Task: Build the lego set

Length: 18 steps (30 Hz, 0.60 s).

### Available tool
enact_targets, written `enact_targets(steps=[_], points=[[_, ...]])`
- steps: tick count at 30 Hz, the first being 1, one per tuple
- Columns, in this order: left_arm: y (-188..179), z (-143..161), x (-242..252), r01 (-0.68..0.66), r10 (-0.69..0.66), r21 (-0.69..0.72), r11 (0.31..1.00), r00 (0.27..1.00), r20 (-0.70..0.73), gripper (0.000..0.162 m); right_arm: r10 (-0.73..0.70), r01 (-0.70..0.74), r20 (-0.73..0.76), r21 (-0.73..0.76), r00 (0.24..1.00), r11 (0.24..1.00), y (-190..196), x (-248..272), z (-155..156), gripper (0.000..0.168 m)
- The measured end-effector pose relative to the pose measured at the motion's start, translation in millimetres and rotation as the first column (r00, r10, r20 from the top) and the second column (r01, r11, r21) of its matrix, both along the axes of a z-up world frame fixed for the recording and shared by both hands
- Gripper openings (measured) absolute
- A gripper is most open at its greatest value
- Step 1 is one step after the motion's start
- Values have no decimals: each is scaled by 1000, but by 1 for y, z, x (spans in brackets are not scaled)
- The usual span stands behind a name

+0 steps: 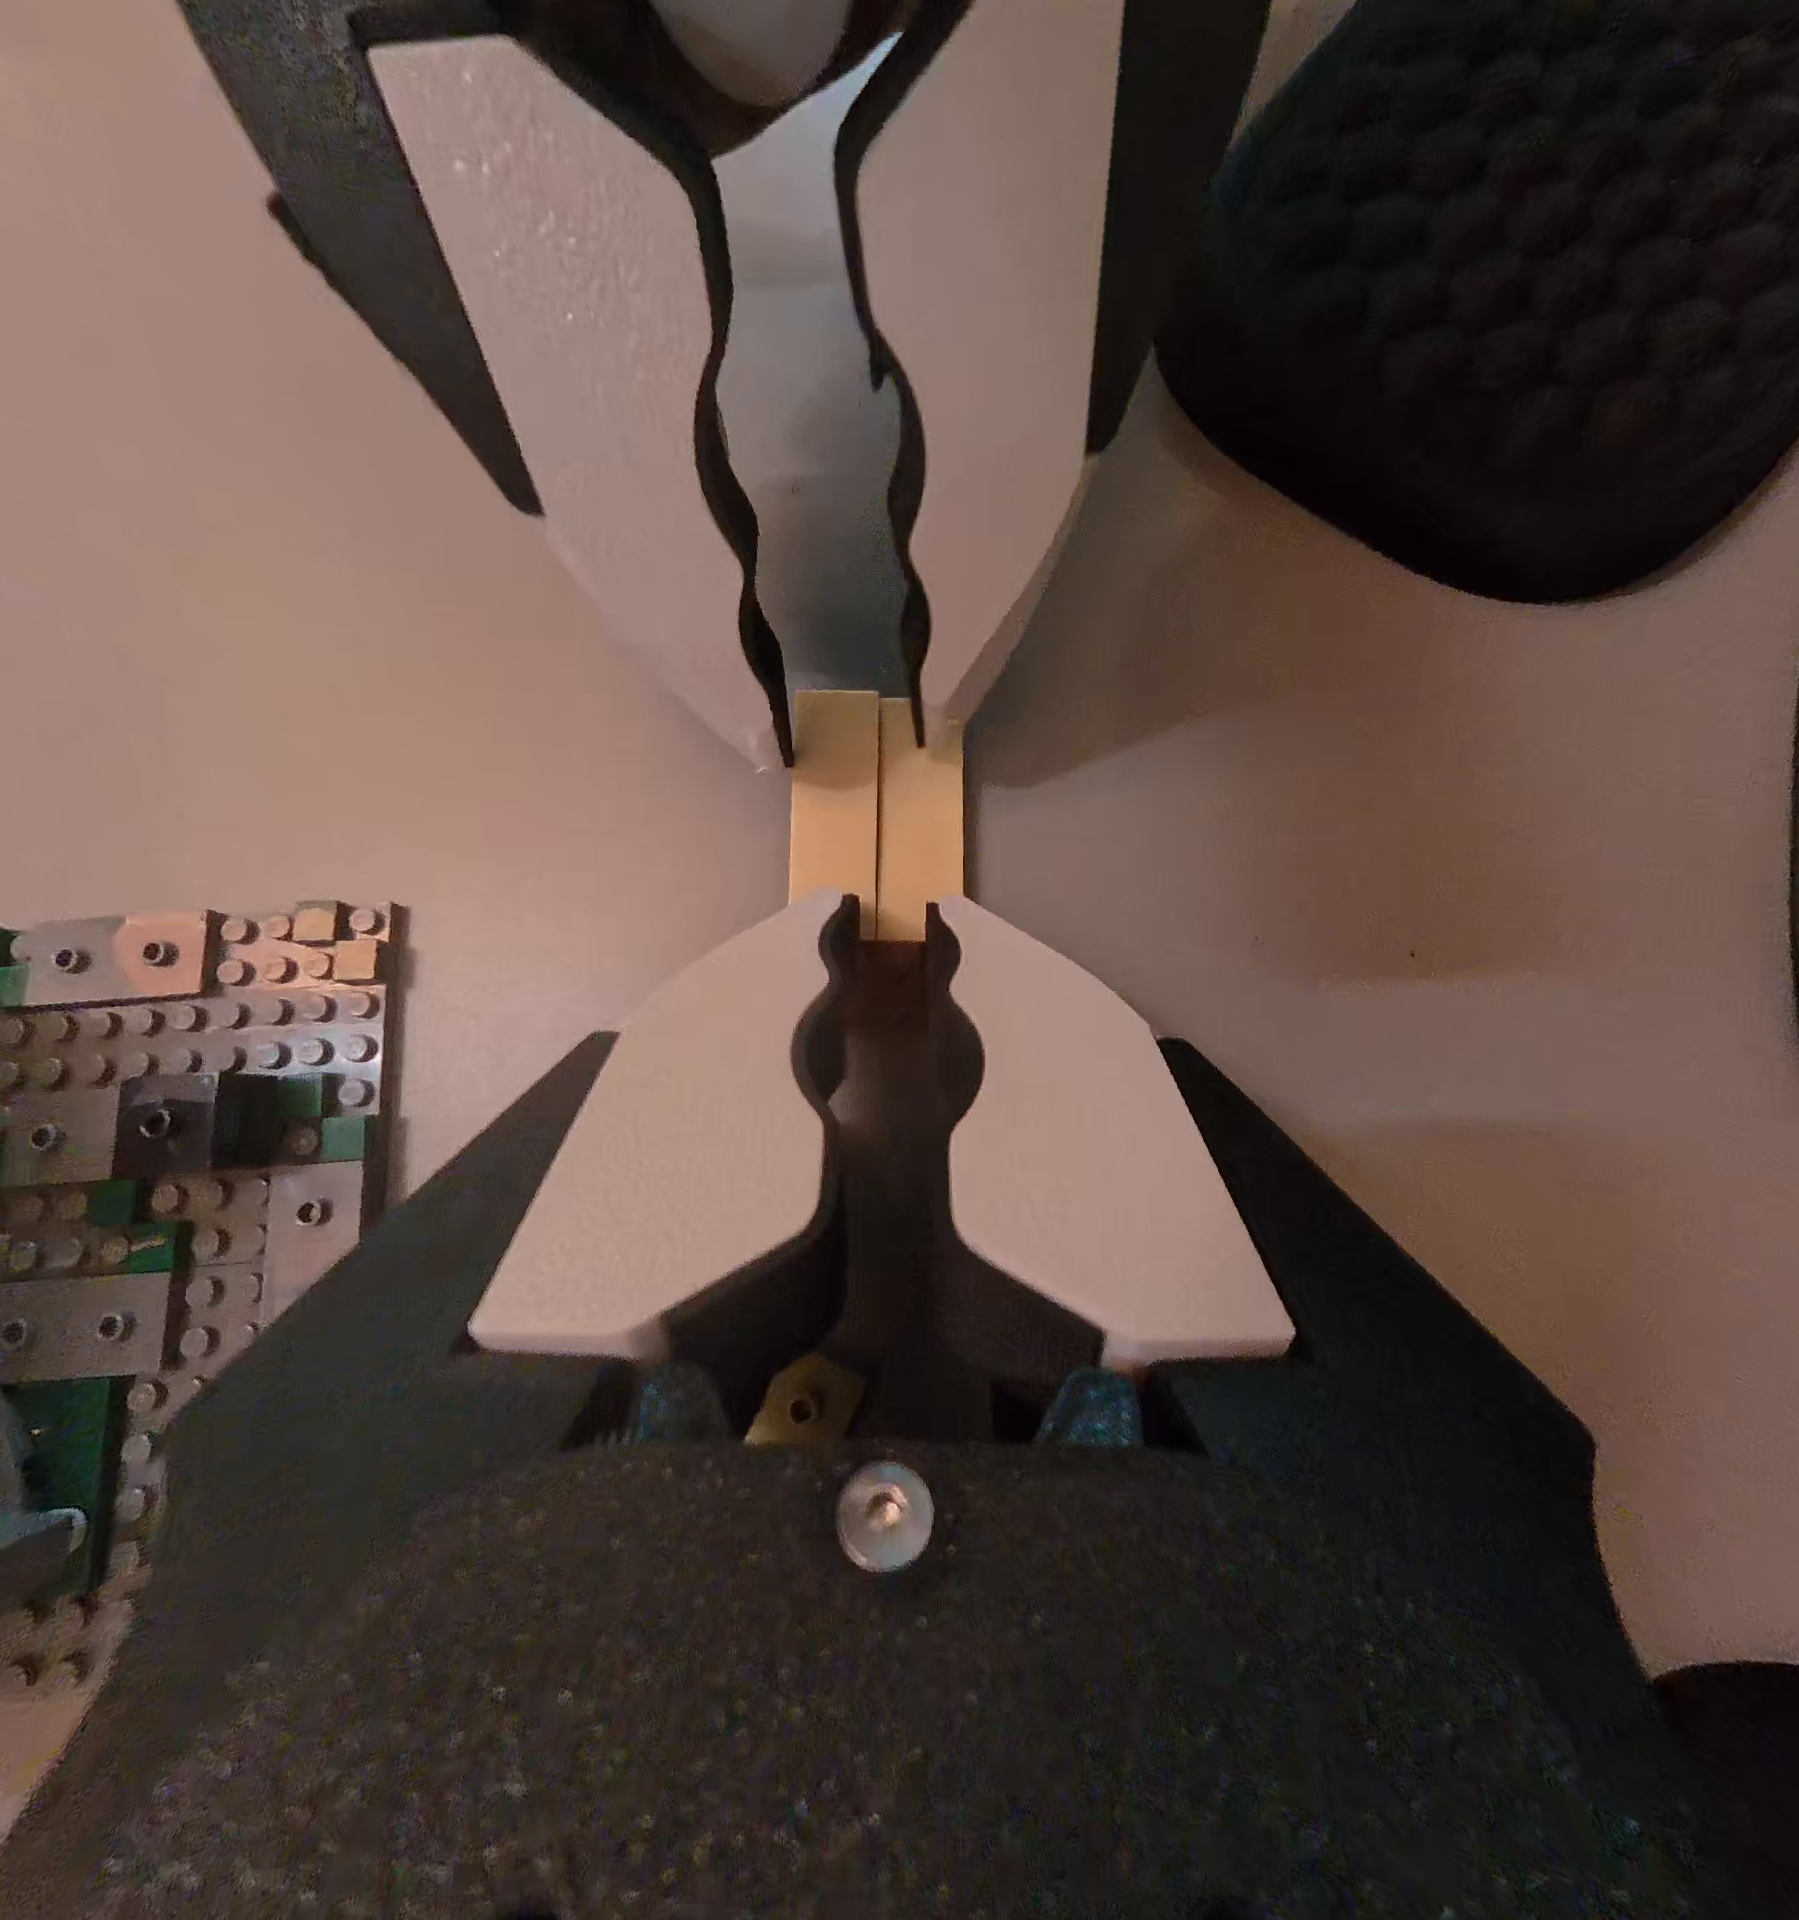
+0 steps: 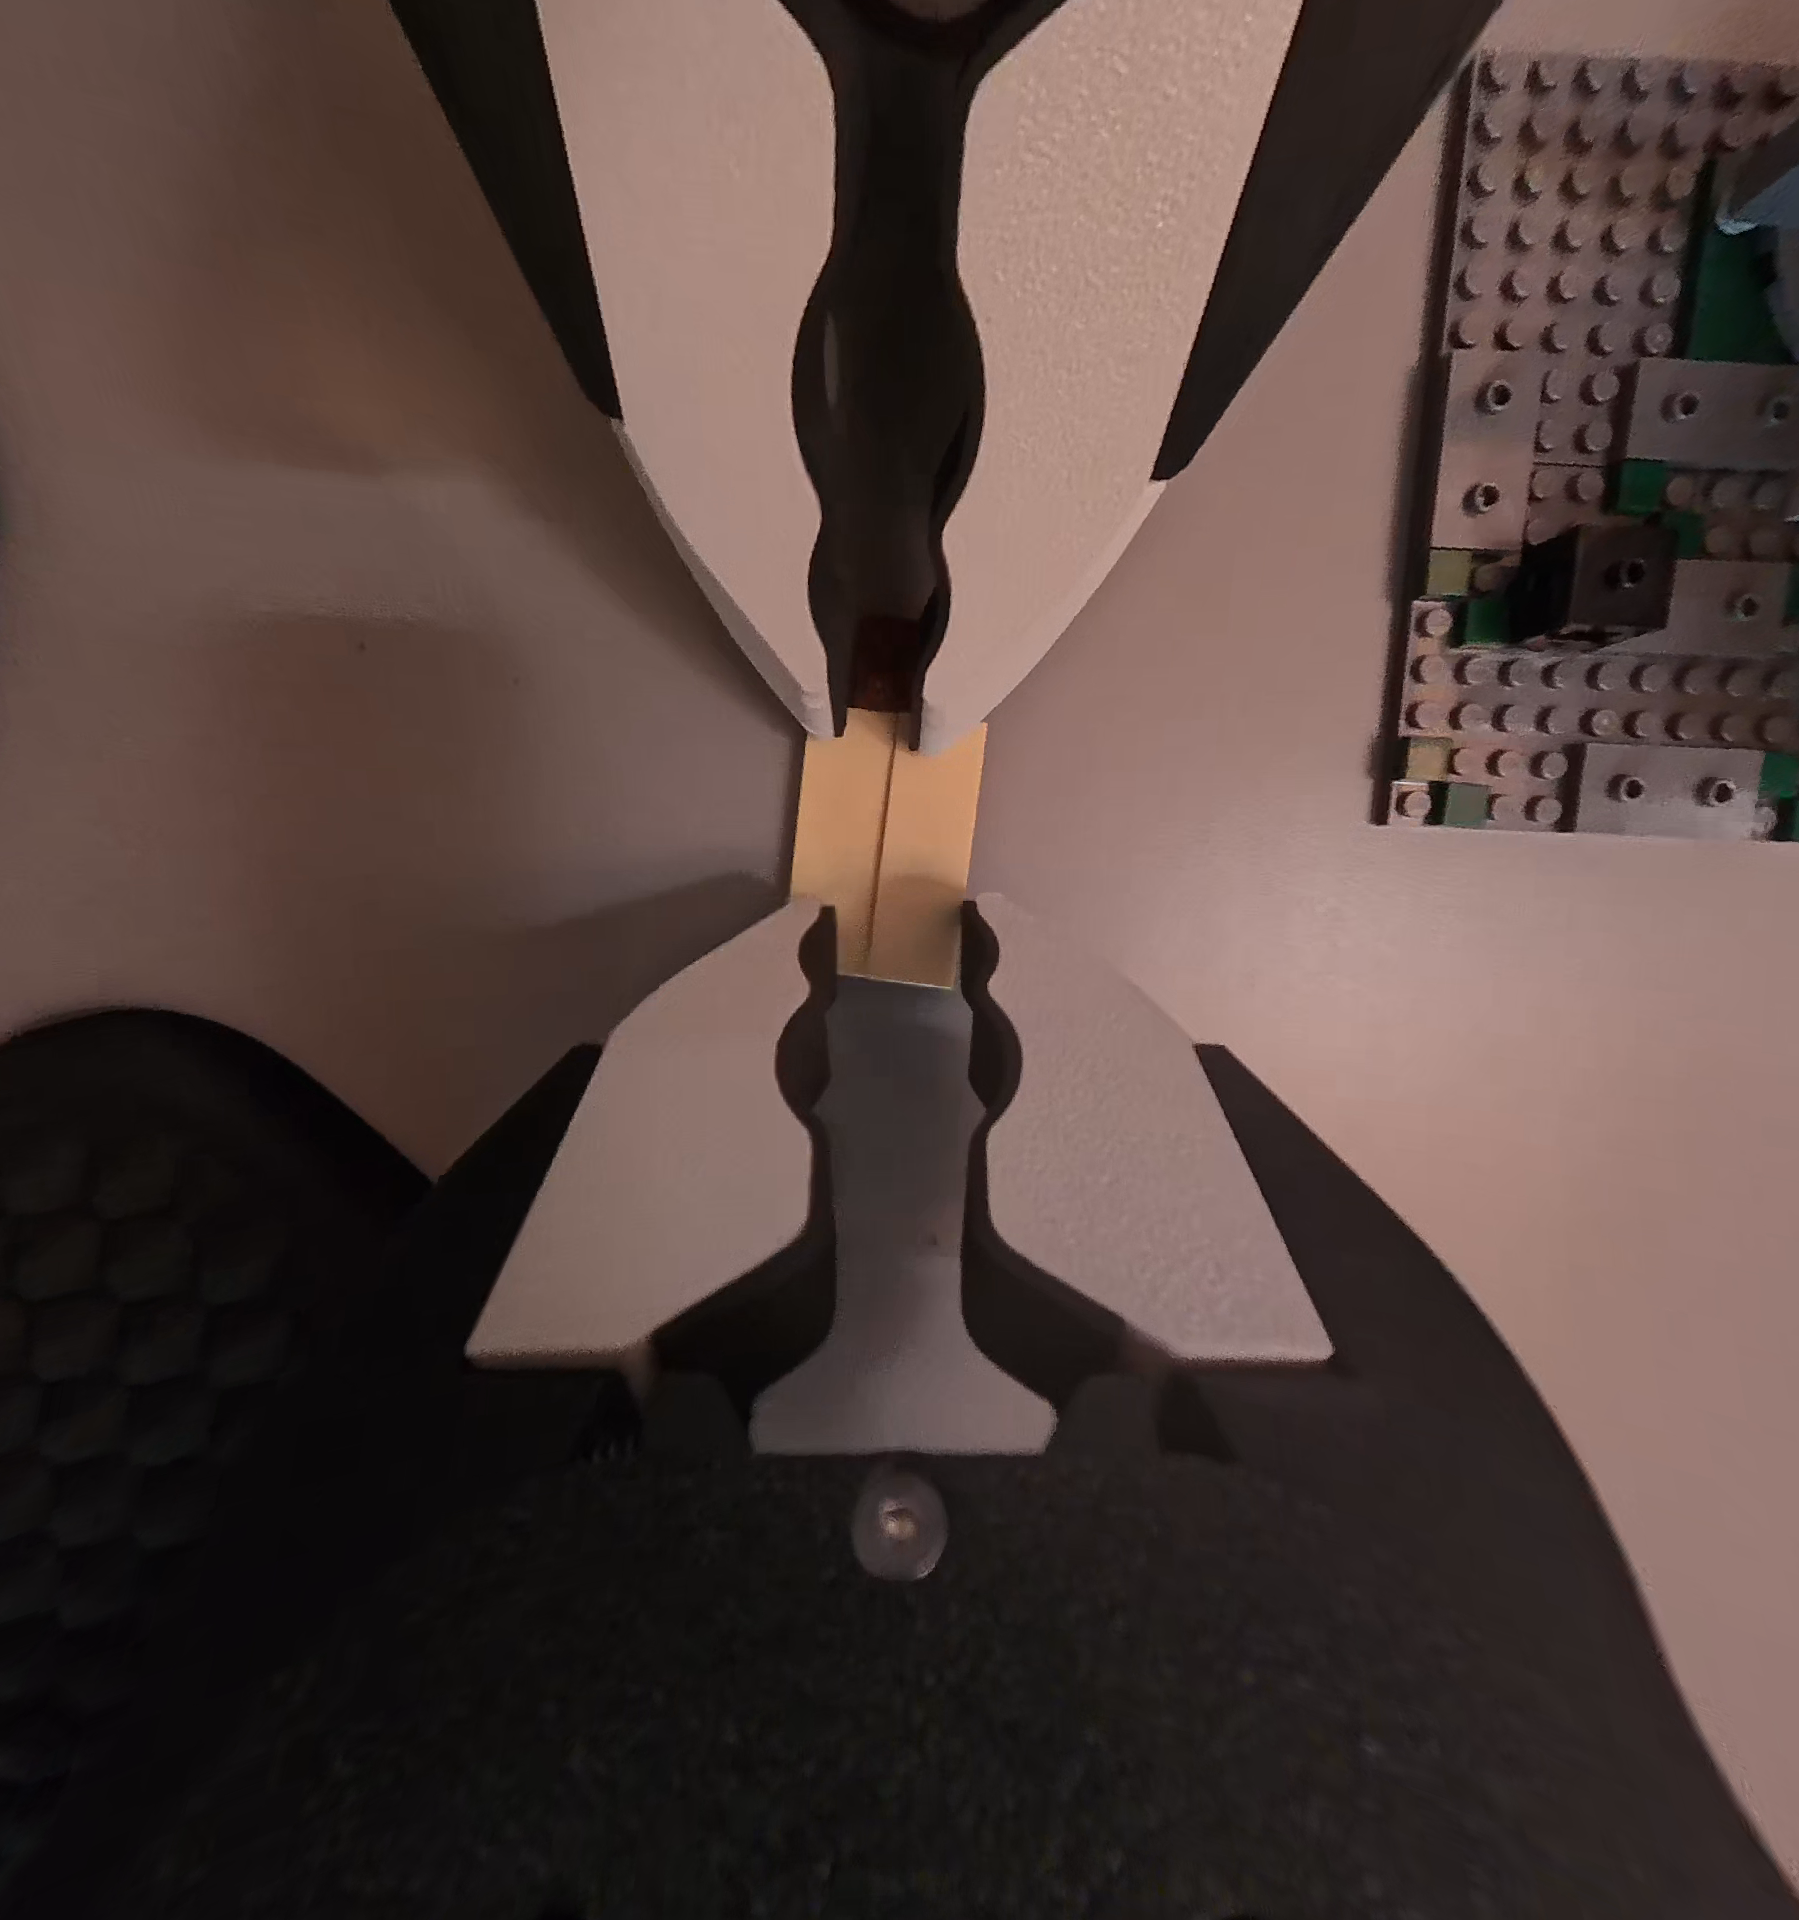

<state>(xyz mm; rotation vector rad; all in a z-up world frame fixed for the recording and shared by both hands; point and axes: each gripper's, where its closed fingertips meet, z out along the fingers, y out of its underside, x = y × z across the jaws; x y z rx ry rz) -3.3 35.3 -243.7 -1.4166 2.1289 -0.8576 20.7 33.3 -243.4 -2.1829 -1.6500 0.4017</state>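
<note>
- The left gripper (image 1: 893, 914) and the right gripper (image 1: 853, 743) are meeting tip to tip above a pale tabletop (image 1: 251, 623), each pointing straight at the other.
- Two tan tiles (image 1: 877, 810) are lying side by side between the tips, with a thin seam running down the join.
- The left gripper is clamping down narrowly on one end of the tan tiles; its white fingers (image 1: 708, 1143) are pinching in around the piece.
- The right gripper (image 2: 895, 920) is gripping the opposite end of the same tiles (image 2: 887, 821), its jaws standing slightly wider apart than those of the left gripper (image 2: 879, 727).
- The partly built lego base (image 1: 157, 1174), grey studded plates with green and black pieces on it, is resting flat on the tabletop, well apart from the held tiles, off to the left gripper's left.
- From the right wrist view, the same base (image 2: 1601, 499) is sitting at the upper right.
- A dark hexagon-patterned pad (image 1: 1518, 291) is lying on the far side of the tabletop from the base.
</note>
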Motion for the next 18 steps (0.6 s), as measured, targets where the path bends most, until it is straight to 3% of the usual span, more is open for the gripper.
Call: enact_targets(steps=[7,18], points=[[0,0,0,3,-3,-1,1000,1000,-20,11,-47,48,-49,27,998,998,-4,-5,-4,44],[-3,-1,-1,6,-9,-41,999,998,-69,8,-43,44,-86,15,995,999,1,-14,-8,33]])
